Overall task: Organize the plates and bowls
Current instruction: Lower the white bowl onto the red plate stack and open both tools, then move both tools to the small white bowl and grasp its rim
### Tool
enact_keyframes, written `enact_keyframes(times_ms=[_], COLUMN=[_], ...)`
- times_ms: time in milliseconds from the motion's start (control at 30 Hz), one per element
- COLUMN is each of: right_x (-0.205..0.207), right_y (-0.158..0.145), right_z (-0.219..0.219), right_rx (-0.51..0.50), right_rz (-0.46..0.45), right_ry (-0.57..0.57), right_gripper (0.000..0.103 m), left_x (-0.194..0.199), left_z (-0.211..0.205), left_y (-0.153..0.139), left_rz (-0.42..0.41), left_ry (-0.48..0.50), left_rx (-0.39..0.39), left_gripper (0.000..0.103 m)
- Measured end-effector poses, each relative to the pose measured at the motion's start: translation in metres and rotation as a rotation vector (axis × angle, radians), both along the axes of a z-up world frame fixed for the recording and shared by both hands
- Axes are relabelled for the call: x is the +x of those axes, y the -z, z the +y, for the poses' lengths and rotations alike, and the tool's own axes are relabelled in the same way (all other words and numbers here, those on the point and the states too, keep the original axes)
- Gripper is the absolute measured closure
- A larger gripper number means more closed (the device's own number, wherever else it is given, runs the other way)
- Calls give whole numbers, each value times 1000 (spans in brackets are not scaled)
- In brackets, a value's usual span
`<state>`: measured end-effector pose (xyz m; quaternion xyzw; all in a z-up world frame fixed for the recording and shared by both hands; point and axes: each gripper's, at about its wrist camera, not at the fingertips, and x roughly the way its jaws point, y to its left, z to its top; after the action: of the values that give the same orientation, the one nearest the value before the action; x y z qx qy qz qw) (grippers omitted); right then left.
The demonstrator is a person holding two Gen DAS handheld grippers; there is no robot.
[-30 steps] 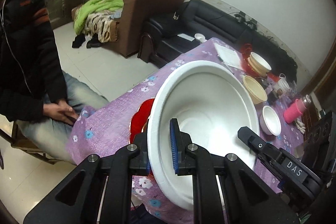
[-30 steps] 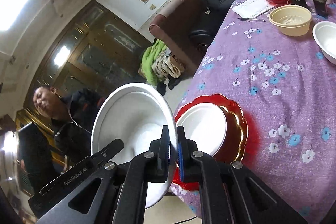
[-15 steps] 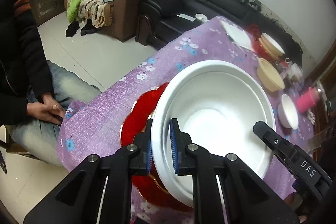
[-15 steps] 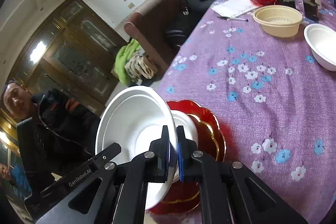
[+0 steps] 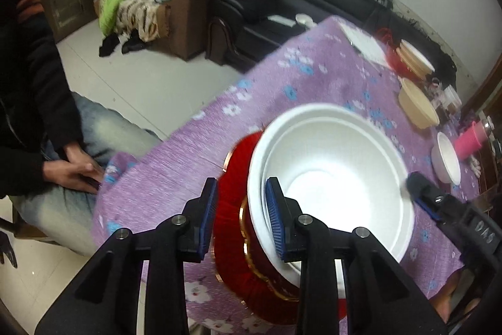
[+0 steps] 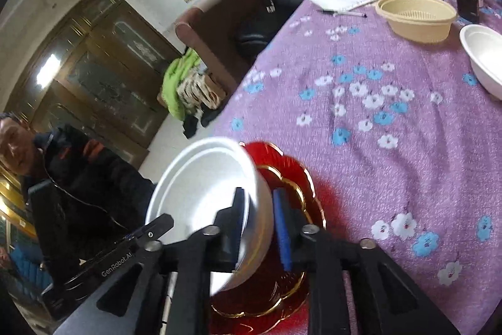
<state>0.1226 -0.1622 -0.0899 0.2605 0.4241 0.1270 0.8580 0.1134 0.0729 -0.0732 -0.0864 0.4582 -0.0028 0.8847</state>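
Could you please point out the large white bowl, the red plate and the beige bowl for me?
large white bowl (image 5: 332, 187), left wrist view, inner floor.
red plate (image 6: 295, 175), right wrist view, scalloped rim.
beige bowl (image 6: 417, 27), right wrist view, outer wall.

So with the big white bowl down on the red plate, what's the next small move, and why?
Probably draw both grippers back off the rim. The left gripper and right gripper stand open astride the white bowl, which looks nested in another on the red plate, so nothing seems left to hold.
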Motion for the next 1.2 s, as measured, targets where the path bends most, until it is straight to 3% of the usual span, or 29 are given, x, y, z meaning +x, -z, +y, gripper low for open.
enact_keyframes(times_ms=[267,400,533,567,667,833,933,1033,1200], right_x=[-32,-48,-59,-62,-70,-67,-50,-24,16], right_y=[-25,-20,-11,-9,-7,-9,-4,5,21], right_z=[-54,-108,-185,-204,-262,-328,-349,-360,-356], right_rx=[-16,-34,-25,-17,-3,6,36,74,101], right_rz=[-153,-156,-133,-127,-112,-84,-47,-10,46], right_ry=[78,177,314,347,444,519,509,458,422], right_gripper=[70,70,69,69,69,64,63,54,54], left_x=[-8,-9,0,5,24,75,102,123,141], left_z=[-18,-58,-133,-157,-211,-288,-315,-327,-344], left_y=[-35,-63,-81,-82,-76,-39,-13,2,18], left_rz=[-112,-181,-192,-184,-133,24,131,193,225], left_ry=[-24,22,161,202,266,309,308,282,292], left_rx=[96,98,61,45,12,-41,-60,-81,-74], left_gripper=[72,72,52,48,47,48,48,48,48])
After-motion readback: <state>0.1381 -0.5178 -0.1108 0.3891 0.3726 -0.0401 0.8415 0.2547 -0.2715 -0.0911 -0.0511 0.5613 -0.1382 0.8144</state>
